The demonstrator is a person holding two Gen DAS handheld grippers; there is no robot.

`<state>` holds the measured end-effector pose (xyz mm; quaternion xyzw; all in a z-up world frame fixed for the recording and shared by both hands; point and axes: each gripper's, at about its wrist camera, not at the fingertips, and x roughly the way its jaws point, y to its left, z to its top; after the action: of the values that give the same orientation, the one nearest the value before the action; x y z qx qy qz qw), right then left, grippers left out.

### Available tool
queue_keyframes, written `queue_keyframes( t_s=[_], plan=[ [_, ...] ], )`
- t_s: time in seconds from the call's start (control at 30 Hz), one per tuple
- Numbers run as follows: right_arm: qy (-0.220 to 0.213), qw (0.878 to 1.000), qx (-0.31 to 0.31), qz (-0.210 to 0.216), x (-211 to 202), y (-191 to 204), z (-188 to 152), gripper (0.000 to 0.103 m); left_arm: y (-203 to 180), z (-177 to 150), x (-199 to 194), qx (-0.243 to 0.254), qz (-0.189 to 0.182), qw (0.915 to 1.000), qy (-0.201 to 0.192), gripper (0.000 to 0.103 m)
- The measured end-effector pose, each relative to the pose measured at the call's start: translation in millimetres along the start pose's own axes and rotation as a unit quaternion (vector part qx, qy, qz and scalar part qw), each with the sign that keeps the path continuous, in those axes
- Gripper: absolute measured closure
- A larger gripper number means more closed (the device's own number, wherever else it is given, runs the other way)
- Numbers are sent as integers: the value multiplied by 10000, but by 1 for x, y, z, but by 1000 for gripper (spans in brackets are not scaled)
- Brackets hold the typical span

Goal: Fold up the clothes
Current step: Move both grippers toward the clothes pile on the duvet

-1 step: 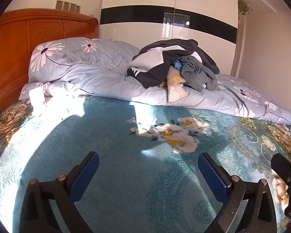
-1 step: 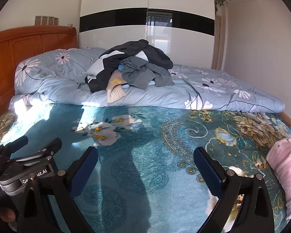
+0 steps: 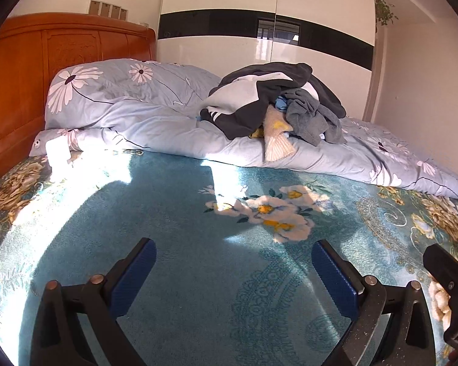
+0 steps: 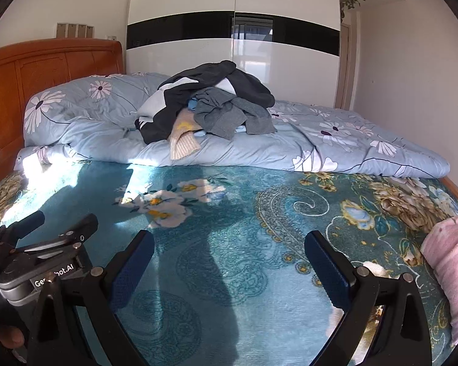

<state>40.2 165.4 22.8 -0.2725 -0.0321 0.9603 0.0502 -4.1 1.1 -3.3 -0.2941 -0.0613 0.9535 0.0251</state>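
Several garments: one heap of clothes [image 3: 274, 106] lies crumpled on the folded quilt [image 3: 155, 122], at about 12 o'clock from both grippers and well apart from them.
Heap make-up: a dark grey and white top, a mid-grey piece, a cream knitted piece hanging down the quilt's near face, a scrap of light blue; all tangled, none folded.
Pink item: a pink fabric bundle [image 4: 452, 262] lies on the blanket at 3 o'clock in the right wrist view; it looks compact, but whether it is a folded garment cannot be told.
Work surface: the teal floral blanket [image 3: 198, 259] between grippers and quilt carries no spread garment.
Left gripper [image 3: 233, 270]: jaws wide apart, nothing between them, held over the blanket.
Right gripper [image 4: 229, 262]: jaws wide apart, holding nothing, held over the blanket beside the left one.
Progress, as a judgement: the heap remains to be folded. The pink bundle could be a finished piece or something unrelated, so the scene fits either no garment folded or one folded and set aside.
Remaining: every piece in the heap wants drawing out, flattening and folding.
Risk: tangled pieces may drag one another off the quilt.
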Motion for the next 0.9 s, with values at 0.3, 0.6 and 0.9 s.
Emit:
queue_keyframes(
  t_s=[0.3, 0.6, 0.9],
  plan=[
    [274, 9989, 345, 133, 23, 3, -8, 4, 3, -8, 19, 141, -33, 9998, 96, 0],
    [547, 9958, 689, 265, 46, 6, -16, 4, 14, -8, 33, 42, 5, 10000, -5, 0],
    [627, 9952, 704, 265, 61, 12, -15, 4, 16, -5, 42, 27, -101, 9999, -28, 0]
  ],
)
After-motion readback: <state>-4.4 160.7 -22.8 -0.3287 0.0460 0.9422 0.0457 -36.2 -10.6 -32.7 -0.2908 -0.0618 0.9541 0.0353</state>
